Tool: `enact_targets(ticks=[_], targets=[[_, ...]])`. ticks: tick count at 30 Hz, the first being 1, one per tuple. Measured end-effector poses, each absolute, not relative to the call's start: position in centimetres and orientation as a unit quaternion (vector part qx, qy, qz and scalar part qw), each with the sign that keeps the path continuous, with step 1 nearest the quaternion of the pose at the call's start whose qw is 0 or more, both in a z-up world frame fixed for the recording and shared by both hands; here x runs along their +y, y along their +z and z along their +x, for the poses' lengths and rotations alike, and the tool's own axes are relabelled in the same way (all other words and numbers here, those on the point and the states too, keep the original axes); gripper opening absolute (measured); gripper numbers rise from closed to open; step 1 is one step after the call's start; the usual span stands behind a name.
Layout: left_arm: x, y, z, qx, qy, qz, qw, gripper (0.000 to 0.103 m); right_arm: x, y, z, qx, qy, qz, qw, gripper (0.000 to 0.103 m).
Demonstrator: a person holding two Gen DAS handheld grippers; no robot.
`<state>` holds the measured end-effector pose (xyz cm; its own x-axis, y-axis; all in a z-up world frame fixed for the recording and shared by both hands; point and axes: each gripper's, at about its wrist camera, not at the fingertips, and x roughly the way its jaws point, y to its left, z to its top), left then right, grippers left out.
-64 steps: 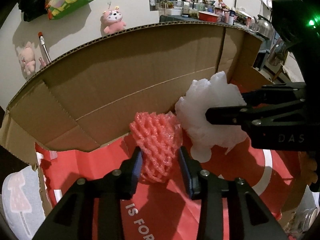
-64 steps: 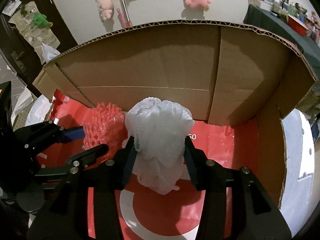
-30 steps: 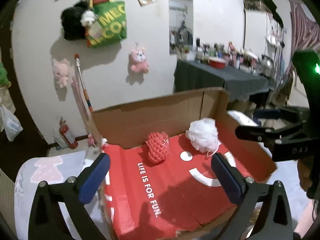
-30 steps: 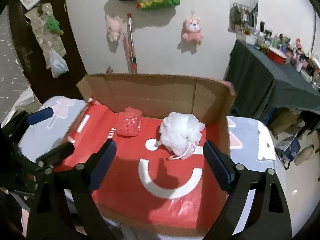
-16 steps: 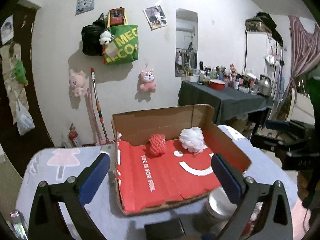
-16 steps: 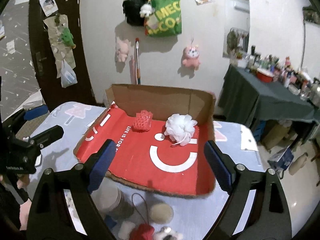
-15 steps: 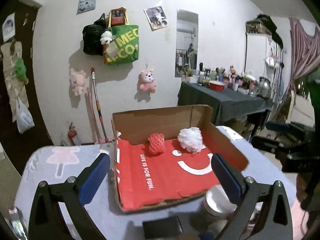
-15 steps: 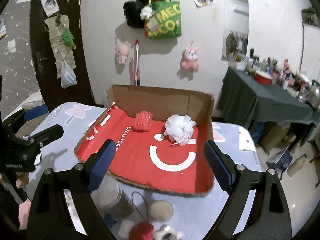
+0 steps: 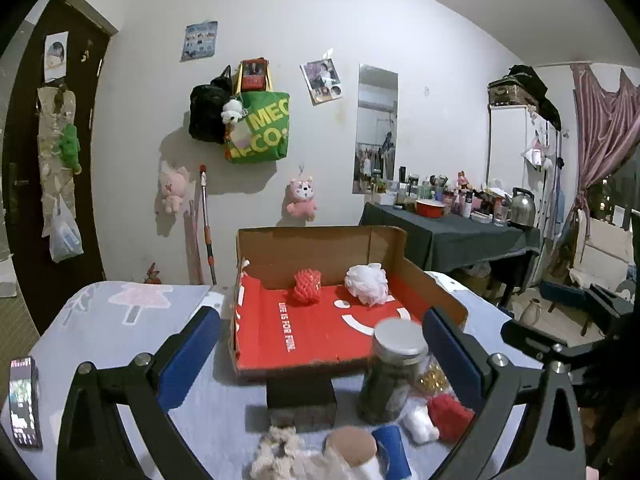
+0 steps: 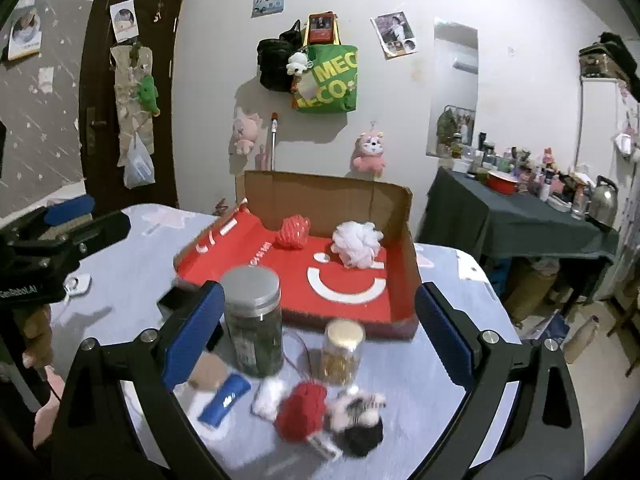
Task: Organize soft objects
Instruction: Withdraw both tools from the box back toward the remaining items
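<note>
Now both tools stand released and empty. My right gripper (image 10: 316, 332) has just been widening its jaws, with nothing clamped between the blue pads; the jars merely show through the gap. My left gripper (image 9: 320, 352) is equally wide, nothing in it.

Nearest the right gripper, at about 6 o'clock in its view, lies the unsorted heap: red yarn ball (image 10: 302, 412), black-and-white fluffy toy (image 10: 360, 420), small white piece (image 10: 270, 396), blue pouch (image 10: 225, 399), tan piece (image 10: 208, 372). I judge these are the next soft things to move, hence the wide jaws over them.

Standing among them, at 10 and 12 o'clock of the heap: dark jar (image 10: 254, 320) and small gold-lidded jar (image 10: 343, 350). Hard items, so they likely stay; risk of knocking them on approach.

Farther out at 12 o'clock, the cardboard box (image 10: 404, 248) with red floor holds the red foam net (image 10: 293, 231) and, to its 3 o'clock, the white mesh pouf (image 10: 358, 243), apart from each other against the back wall, leaving the front floor free for more.

Phone (image 9: 24, 408) lies at 8 o'clock in the left view, well apart.
</note>
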<state>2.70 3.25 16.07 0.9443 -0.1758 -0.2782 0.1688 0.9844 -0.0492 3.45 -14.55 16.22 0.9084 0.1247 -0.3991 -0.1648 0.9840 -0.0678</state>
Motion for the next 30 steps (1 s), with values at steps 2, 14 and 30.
enact_targets(ticks=[2,14,30], targets=[[3.1,15.1,2.0,0.140,-0.085,-0.012,0.987,0.103,-14.3,15.1,2.5,0.197,0.065,-0.052,0.977,0.097],[2.9,7.4,1.7,0.208,-0.076,-0.006,0.975,0.103,-13.5,7.0,1.2,0.226,0.027,-0.064,0.972,0.097],[5.7,3.6,3.7,0.285,-0.057,-0.010,0.957,0.103,-12.8,3.3,2.6,0.262,0.025,-0.079,0.962,0.097]])
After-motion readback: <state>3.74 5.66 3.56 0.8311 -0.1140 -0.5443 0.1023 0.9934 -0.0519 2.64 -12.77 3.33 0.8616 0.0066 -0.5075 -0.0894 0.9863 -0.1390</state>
